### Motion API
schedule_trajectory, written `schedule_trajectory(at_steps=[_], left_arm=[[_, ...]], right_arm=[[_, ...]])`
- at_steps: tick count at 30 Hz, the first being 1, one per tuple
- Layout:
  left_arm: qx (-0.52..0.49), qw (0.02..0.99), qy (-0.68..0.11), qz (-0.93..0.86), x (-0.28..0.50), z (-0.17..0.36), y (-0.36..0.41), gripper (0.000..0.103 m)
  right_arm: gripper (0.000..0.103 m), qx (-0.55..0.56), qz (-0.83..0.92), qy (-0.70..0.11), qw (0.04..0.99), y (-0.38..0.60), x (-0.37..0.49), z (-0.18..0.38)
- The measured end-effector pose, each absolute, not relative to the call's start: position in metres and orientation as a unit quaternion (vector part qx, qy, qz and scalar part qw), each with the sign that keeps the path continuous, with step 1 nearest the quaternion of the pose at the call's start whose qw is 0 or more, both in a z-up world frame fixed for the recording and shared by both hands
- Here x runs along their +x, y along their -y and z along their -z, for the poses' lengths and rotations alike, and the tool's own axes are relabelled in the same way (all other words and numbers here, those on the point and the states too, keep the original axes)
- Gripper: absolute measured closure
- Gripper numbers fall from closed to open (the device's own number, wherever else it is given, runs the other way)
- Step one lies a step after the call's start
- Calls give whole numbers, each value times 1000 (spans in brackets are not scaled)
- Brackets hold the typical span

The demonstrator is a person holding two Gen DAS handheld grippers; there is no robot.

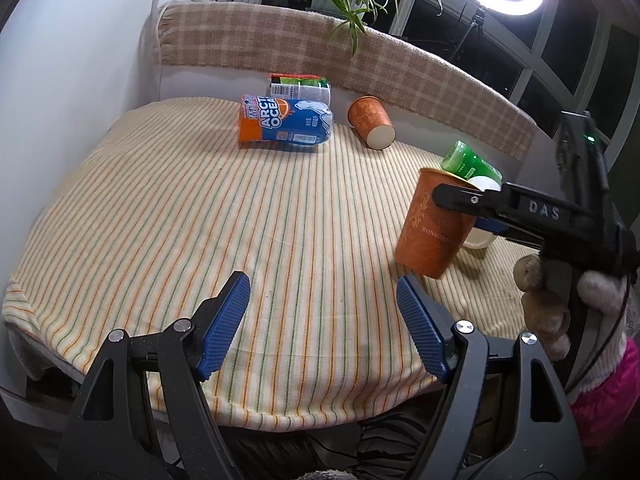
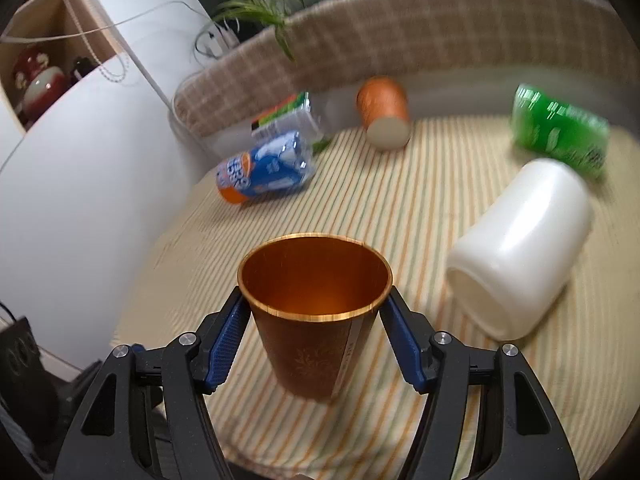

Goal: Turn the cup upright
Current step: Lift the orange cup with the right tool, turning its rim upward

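Holding left gripper (image 1: 323,322) idle, fingers wide apart, nothing between, I judge to keep out of way. Left view: two orange cups, near cup (image 1: 434,226) mouth-up, tilted, just above bench (image 1: 160,216).

Right view: right gripper (image 2: 316,340) fingers clamp cup (image 2: 314,312) below rim for steady set-down. One white cup (image 2: 520,248), second orange cup (image 2: 384,114) lying.

The orange paper cup (image 2: 314,312) is held upright at the near edge of the striped-cloth worktop (image 2: 400,208). A white plastic jar (image 2: 520,252) lies to its right, a green can (image 2: 560,132) behind that, and a second orange paper cup (image 2: 384,114) lies at the far side.
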State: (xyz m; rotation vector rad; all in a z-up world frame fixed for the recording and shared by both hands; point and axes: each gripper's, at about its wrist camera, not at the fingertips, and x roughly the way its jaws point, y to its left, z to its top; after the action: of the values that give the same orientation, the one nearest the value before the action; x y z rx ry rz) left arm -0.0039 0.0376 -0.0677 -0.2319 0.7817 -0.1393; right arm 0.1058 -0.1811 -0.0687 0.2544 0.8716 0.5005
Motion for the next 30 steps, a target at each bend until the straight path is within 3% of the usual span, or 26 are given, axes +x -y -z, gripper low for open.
schedule_trajectory(at_steps=[30], left_arm=[[-102,918,-376,74,-5,64,-25,25]], right_arm=[[37,-75,-183,-308,931,157,85,71]])
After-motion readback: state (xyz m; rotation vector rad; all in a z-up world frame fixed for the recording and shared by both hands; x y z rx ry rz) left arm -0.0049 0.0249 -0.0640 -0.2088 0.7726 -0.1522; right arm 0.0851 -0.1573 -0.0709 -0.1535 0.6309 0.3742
